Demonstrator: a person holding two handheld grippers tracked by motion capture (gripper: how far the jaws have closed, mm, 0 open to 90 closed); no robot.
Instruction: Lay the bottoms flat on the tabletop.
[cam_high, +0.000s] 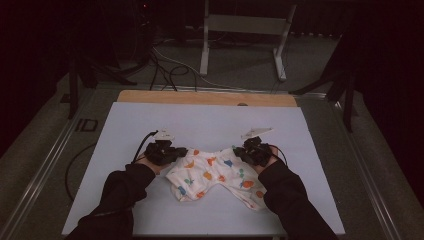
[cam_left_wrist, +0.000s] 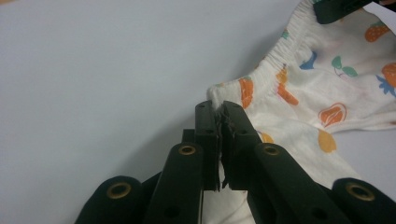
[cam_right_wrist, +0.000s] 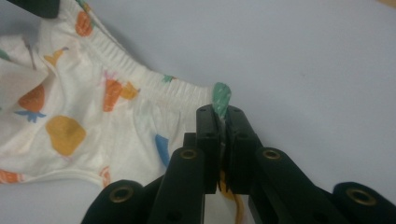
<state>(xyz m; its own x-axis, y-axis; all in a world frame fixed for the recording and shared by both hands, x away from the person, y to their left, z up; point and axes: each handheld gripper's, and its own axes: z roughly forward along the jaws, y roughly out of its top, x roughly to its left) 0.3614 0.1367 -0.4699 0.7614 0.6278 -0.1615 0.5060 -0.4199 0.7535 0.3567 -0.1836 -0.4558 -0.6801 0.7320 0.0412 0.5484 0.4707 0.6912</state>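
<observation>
A small white cotton garment printed with orange, yellow and blue fruit (cam_high: 212, 176) is spread on the white counter (cam_high: 200, 125), near the front edge. Its elastic waistband is pinched at the left corner by the left tool (cam_left_wrist: 219, 109) and at the right corner by the right tool (cam_right_wrist: 222, 112).

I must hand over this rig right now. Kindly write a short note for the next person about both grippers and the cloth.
Left gripper: shut on the waistband corner of the fruit-print shorts.
Right gripper: shut on the opposite waistband corner.
Shorts: on the white table cover, near the person's edge, waistband stretched between both grippers, legs crumpled toward the person.
Done: both corners gripped.
Left: probably lift, spread flat and fold; no fold made yet.
</observation>
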